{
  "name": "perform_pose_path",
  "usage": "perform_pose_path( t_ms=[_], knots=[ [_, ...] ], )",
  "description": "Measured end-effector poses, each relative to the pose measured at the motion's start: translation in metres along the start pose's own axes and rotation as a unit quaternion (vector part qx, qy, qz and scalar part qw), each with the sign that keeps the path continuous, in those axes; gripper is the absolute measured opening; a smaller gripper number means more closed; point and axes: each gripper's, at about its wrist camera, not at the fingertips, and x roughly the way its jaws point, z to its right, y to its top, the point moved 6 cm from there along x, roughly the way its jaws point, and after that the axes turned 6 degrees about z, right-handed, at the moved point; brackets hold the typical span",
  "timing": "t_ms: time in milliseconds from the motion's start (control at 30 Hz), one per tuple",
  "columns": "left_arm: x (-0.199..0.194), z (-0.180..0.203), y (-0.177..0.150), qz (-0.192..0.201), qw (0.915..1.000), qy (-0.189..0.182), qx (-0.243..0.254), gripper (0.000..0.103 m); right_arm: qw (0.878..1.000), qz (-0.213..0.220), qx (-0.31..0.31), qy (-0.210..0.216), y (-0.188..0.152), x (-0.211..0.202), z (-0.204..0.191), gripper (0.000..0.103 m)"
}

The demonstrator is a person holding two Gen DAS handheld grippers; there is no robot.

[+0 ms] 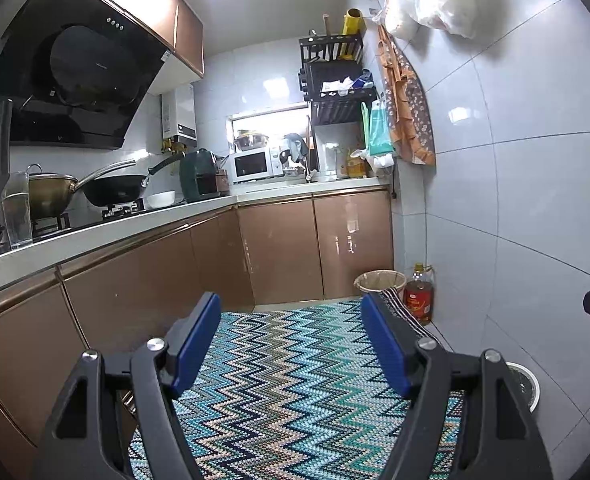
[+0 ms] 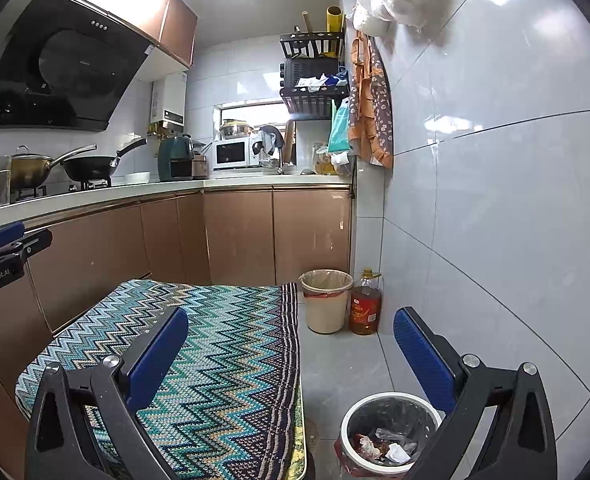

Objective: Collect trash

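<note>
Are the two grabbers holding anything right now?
No. The left gripper and the right gripper both have open jaws with nothing between them.

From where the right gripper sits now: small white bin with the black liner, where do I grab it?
Take the white bin by its rim, coming from above with one finger inside and one outside. It stands upright and open-topped, the round body looks too wide for the open right gripper, and the rim's left arc is unobstructed.

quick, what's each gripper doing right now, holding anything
left gripper: open, holding nothing.
right gripper: open, holding nothing.
</note>
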Motion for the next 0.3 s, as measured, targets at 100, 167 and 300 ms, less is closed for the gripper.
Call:
perform_pose_path(
  t_ms=[100, 167, 300],
  knots=[
    [0.0017, 0.0022, -0.0023, -0.004, 1.0000, -0.005, 0.001, 0.071, 1.000, -0.002, -0.002, -0.003, -0.0018, 0.0006, 0.0008, 0.103],
    [0.0030, 0.0033, -0.0042, -0.007, 0.9999, -0.008, 0.002, 0.071, 1.000, -0.006, -0.002, -0.006, -0.0041, 0.0009, 0.0010, 0.103],
    [0.0067, 0.0053, -0.0083, -0.014, 0.9998, -0.012, 0.001, 0.071, 1.000, -0.012, 0.000, -0.010, -0.0081, 0.0035, 0.0039, 0.103]
  ],
)
